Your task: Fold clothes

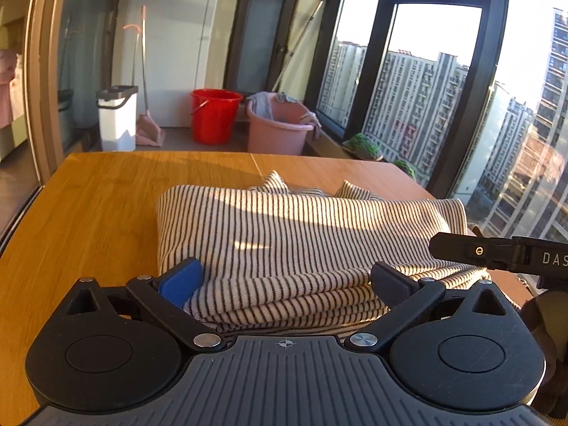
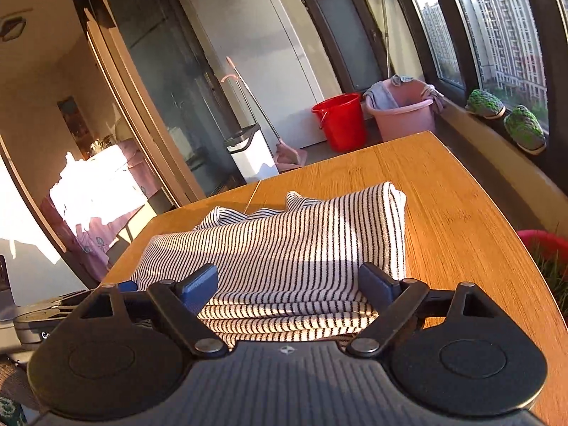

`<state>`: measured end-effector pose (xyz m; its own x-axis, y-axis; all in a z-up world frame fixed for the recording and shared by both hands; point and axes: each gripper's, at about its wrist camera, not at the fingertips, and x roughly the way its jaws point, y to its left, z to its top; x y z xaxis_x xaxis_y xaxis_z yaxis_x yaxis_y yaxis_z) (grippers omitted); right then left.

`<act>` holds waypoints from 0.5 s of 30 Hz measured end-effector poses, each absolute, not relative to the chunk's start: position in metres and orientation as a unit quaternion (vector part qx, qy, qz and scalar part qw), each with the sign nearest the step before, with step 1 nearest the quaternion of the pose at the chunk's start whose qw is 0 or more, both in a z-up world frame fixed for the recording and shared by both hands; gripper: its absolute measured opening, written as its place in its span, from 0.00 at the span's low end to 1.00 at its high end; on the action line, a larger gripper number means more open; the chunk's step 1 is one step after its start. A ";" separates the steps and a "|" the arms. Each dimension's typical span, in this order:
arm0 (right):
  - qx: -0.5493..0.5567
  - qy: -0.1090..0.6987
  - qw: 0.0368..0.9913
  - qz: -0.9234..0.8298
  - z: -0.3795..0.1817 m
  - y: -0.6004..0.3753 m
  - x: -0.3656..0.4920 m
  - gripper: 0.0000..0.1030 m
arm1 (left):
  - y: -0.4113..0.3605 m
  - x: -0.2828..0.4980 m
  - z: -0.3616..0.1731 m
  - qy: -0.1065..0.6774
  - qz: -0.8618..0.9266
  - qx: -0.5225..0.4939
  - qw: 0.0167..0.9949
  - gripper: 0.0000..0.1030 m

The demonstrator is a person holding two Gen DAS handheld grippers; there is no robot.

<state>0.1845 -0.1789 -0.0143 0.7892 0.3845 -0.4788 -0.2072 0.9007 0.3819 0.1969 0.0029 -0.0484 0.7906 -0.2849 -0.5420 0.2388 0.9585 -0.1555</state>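
Wooden table [image 1: 88, 213] bears folded striped garment [image 1: 301, 234]; both claws gape, gripping nothing; right reads "DAS"

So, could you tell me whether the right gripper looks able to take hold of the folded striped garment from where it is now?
Probably yes. The right gripper stands open at the near edge of the striped garment, whose folded layers lie between its fingers, and nothing sits in between on the table.

Black-and-white striped garment [image 1: 301, 241], orange-brown wooden table [image 1: 88, 213], red bucket [image 1: 214, 115], pink tub [image 1: 278, 126]
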 end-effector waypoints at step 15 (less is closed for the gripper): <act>0.137 0.290 0.931 0.176 -0.011 -0.173 0.185 1.00 | 0.016 0.190 -0.049 0.280 -0.145 -0.072 0.946 1.00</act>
